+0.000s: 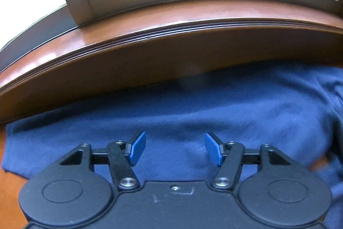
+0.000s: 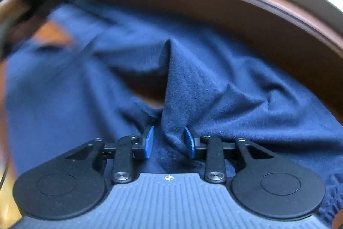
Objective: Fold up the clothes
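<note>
Garment (image 2: 214, 83) lies spread on the wooden bench (image 1: 12, 190) under the window; the right hand-held gripper (image 2: 169, 141) pinches a raised fold, so lift it gently, while the left hand-held gripper (image 1: 175, 148) hovers spread above flat cloth.

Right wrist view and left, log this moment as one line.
garment: dark blue fleece garment spread on brown wooden surface | left tongs: open above fabric | right tongs: raised fold between pads, grip unclear
</note>
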